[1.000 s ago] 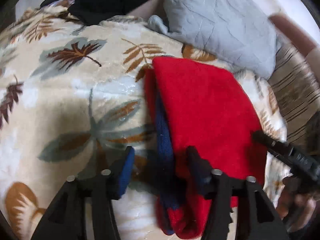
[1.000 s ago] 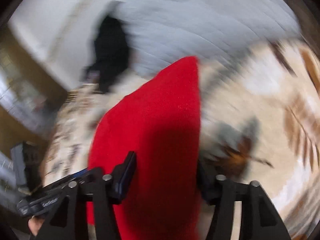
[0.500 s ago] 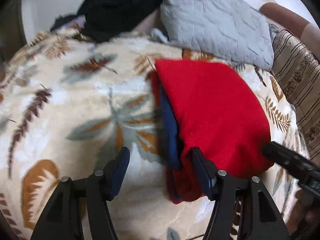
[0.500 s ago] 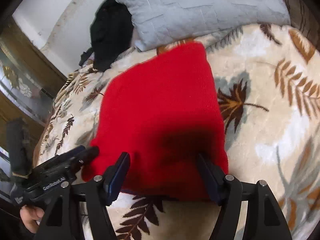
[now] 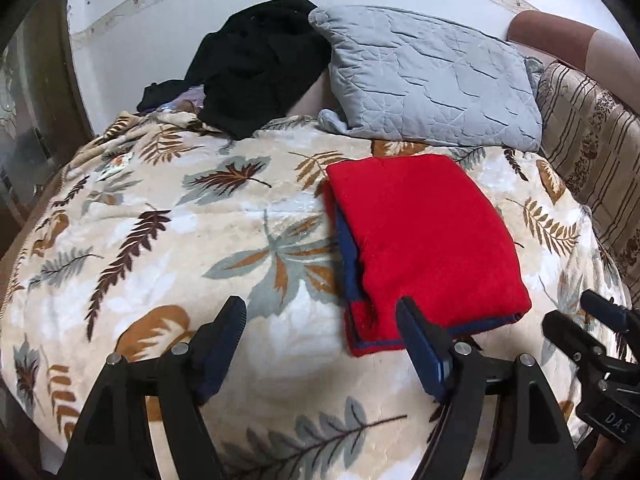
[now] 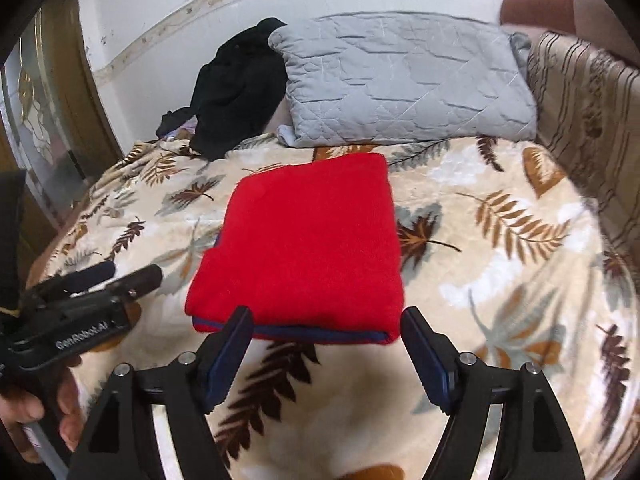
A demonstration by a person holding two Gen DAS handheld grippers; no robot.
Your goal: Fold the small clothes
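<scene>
The folded red garment, blue trim at its near edge, lies on the leaf-print blanket, just before the grey pillow; a black garment is heaped beside that pillow; my left tool and right tool hover short of the garment, jaws opening, nothing between them.

Leaf-print blanketed bed: folded red garment, grey pillow, black clothes.
</scene>
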